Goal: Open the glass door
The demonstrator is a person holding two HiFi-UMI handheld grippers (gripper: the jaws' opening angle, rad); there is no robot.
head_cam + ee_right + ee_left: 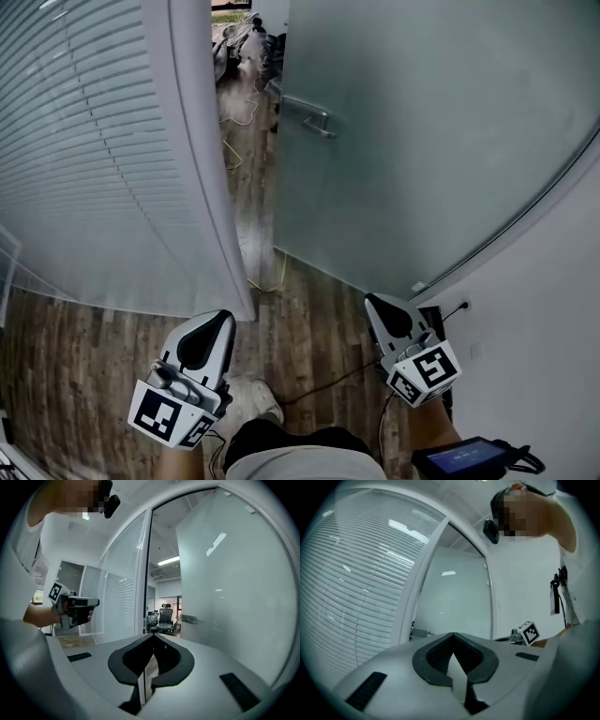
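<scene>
- Partly swung open, the frosted glass door (pixel 422 141) stands ajar, leaving a gap between its free edge and the white frame post (pixel 202 159).
- Its metal handle (pixel 314 117) sits near the door's free edge, with neither gripper on it.
- The left gripper (pixel 217 323) is well short of the door, on the far side of the gap from it, jaws pressed together and empty.
- The right gripper (pixel 377 305) is near the door's bottom edge, apart from the glass, jaws likewise closed on nothing.
- An office chair (pixel 165 616) shows beyond the door, through the gap.
</scene>
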